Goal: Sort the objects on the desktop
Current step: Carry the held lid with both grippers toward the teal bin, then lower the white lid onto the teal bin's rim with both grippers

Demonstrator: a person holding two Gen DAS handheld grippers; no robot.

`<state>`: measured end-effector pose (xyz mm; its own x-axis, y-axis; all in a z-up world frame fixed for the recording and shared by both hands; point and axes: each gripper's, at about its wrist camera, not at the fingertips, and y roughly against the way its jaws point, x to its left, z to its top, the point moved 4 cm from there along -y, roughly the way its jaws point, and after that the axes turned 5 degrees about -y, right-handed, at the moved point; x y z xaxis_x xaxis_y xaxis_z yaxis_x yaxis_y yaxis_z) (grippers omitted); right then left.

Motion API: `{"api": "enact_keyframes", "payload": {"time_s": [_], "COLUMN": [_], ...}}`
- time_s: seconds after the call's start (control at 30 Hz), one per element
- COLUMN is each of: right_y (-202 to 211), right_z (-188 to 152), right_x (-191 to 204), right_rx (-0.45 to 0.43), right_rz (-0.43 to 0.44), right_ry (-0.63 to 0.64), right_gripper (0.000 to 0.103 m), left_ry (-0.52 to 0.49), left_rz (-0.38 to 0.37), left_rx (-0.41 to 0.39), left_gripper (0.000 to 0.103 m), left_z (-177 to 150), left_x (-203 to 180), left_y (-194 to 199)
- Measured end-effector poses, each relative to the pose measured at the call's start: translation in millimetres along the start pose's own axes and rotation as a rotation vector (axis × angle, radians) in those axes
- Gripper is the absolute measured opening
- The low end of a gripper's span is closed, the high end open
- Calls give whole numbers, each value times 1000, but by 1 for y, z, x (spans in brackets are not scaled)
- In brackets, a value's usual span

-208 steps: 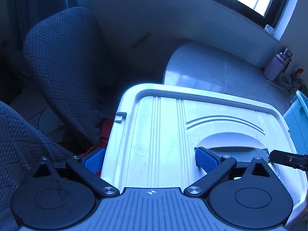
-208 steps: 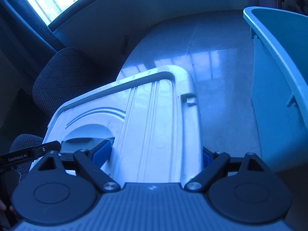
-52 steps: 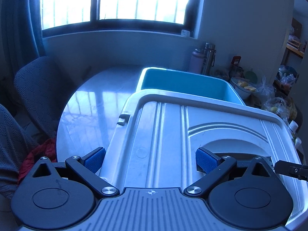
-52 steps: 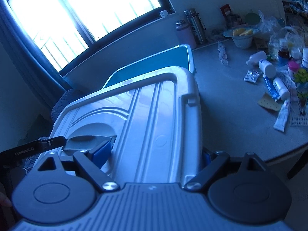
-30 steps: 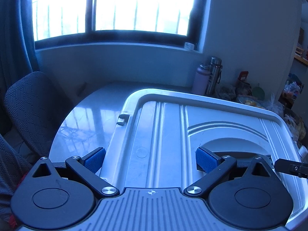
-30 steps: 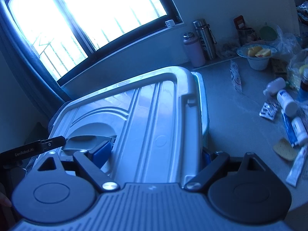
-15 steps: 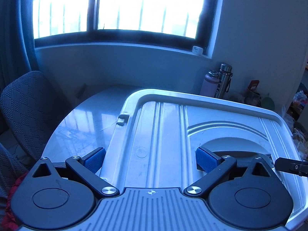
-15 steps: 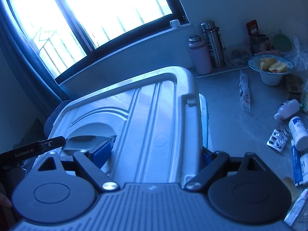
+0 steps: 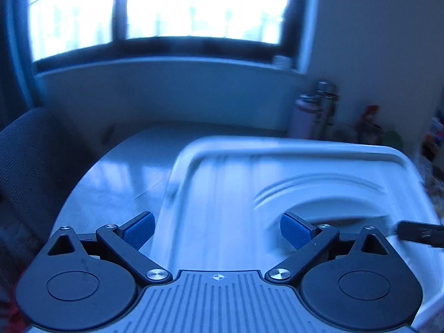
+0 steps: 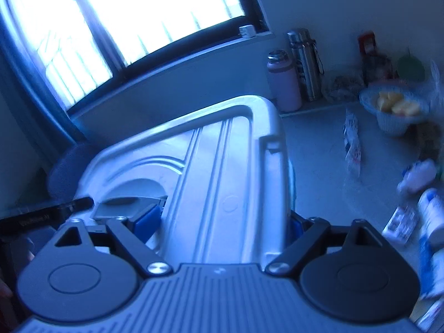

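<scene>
Left wrist view: left tool (image 9: 216, 233) clamping white lid (image 9: 277, 194), lid spanning 6 to 2 o'clock above desk (image 9: 119, 177). Right tool (image 10: 224, 222) gripping lid's opposite edge, jaws closing. Advice: be keeping lid level, both grips firm.

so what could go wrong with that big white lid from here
The right gripper is closing across the white bin lid while the view blurs; an uneven squeeze could tilt it. The left gripper straddles the opposite edge, so the lid may twist. If it slips, the bottles lie just beside it.
</scene>
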<state>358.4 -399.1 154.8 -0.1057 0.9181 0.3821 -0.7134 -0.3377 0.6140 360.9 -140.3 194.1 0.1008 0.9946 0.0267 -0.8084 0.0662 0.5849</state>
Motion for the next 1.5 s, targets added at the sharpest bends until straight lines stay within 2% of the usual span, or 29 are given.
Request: {"api": "enact_keyframes", "payload": {"time_s": [0.03,0.07,0.1,0.2,0.43,0.53,0.73,0.83,0.97,1.13,1.33,1.5], "right_y": [-3,-7,-10,-18,-14,-16,-10,-8,-12,-15,-17,-20], "right_z": [0,0,1,2,7,7,12,14,13,16,14,11], "right_x": [3,3,3,3,-8,-8,-10,-6,2,15,27,30], "right_rx": [4,2,1,-4,-25,-19,17,66,150,209,248,257], "right_rz": [-22,-43,-63,-124,-215,-248,-218,-211,-165,-218,-228,-243], "right_ry": [29,33,36,46,107,142,70,39,21,53,42,36], "right_gripper": [81,73,72,73,73,73,77,79,81,82,83,85], "left_ry": [-19,-37,-53,-53,-25,-30,-17,-27,11,10,44,71], "left_rz": [-4,-6,3,15,27,21,42,54,49,59,32,47], "left_rx": [-11,-21,-29,-20,56,48,11,45,85,154,244,267], "left_gripper": [98,98,98,98,98,98,98,99,99,99,99,99], "left_z": [3,7,10,17,9,9,23,22,20,18,14,10], "left_x": [-5,-10,-14,-14,-3,-4,9,19,39,57,78,95], "left_y": [-1,-2,-5,-14,-42,-40,-25,-23,-20,-22,-26,-26]}}
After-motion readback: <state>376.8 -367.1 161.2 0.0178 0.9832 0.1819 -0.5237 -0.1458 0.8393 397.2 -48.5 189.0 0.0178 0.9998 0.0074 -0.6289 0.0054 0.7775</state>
